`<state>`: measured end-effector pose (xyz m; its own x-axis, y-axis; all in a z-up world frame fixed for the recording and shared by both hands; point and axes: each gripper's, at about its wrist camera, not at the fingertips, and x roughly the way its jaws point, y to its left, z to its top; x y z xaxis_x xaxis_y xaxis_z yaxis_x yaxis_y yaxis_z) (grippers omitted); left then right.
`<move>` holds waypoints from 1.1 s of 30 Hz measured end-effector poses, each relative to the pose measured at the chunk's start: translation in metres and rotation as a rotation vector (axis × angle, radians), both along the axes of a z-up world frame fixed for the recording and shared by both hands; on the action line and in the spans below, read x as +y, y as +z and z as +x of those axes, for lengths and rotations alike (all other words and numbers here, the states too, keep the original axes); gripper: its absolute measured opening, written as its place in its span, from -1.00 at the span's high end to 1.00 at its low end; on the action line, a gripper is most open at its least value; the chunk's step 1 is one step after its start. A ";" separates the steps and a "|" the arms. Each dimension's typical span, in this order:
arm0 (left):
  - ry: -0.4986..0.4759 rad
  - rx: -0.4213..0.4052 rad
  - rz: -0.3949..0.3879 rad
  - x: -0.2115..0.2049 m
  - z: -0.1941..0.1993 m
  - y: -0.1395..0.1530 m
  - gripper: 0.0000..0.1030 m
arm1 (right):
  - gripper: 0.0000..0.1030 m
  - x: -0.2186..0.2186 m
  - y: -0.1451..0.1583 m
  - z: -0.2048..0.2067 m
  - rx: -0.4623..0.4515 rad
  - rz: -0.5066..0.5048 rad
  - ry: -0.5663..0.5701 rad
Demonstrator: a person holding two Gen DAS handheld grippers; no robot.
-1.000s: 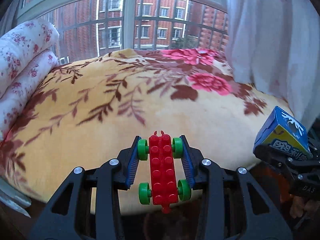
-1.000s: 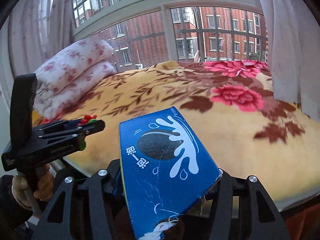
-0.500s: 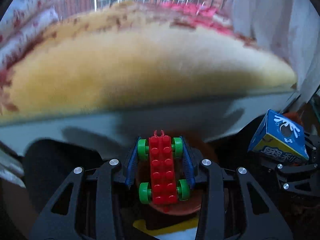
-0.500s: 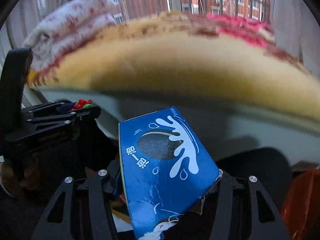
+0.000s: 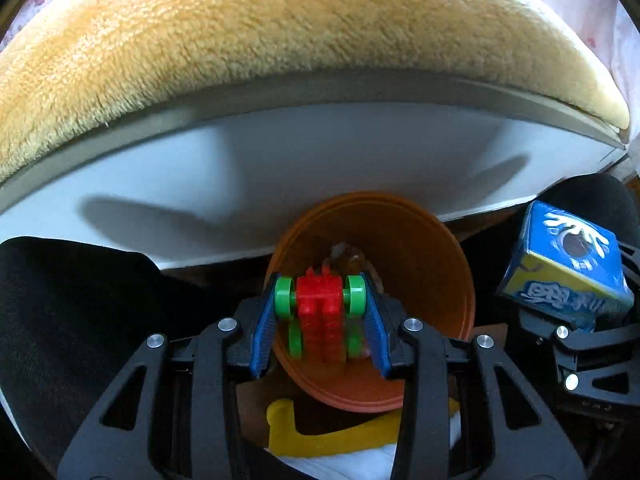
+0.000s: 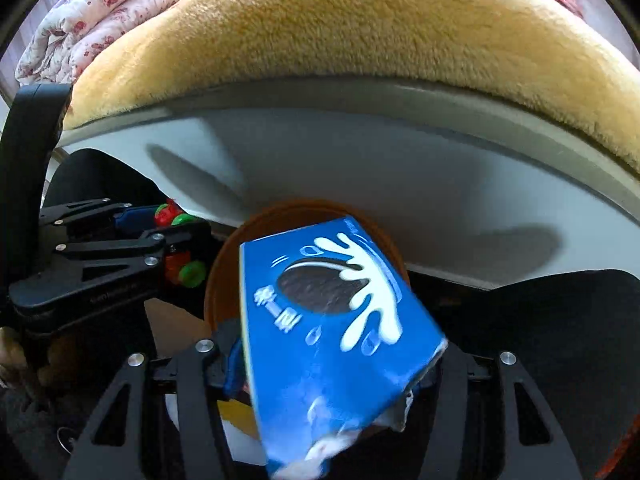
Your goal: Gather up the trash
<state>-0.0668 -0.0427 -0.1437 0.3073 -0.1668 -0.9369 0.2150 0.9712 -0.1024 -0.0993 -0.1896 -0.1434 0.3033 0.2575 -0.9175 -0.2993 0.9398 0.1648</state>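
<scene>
Hanging over the orange bin (image 5: 424, 264) at lower centre of its own view, the left gripper (image 5: 320, 312) has its jaws just eased wider, the red toy car (image 5: 320, 312) tilting loose between them. The right gripper (image 6: 332, 356) also spread lately, the blue cookie box (image 6: 332, 320) blurred, its contact unclear.

Both grippers dip from over the blanket (image 5: 200, 60) to above the orange bin (image 5: 420, 248). Left gripper (image 5: 320, 312) jaws just opening, toy (image 5: 320, 308) tilting loose. Right gripper (image 6: 332, 360) jaws just opening, box (image 6: 332, 320) blurred, slipping.
</scene>
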 end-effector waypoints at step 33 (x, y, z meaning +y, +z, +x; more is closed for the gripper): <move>0.059 -0.533 0.015 0.018 -0.020 0.171 -0.82 | -0.89 -0.045 0.129 0.000 -0.403 0.006 -0.236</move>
<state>-0.0869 -0.0249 0.0268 0.7493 -0.1227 -0.6508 0.1784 0.9837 0.0200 -0.0992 -0.2344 -0.0143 0.6864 0.1438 -0.7129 -0.1191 0.9892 0.0848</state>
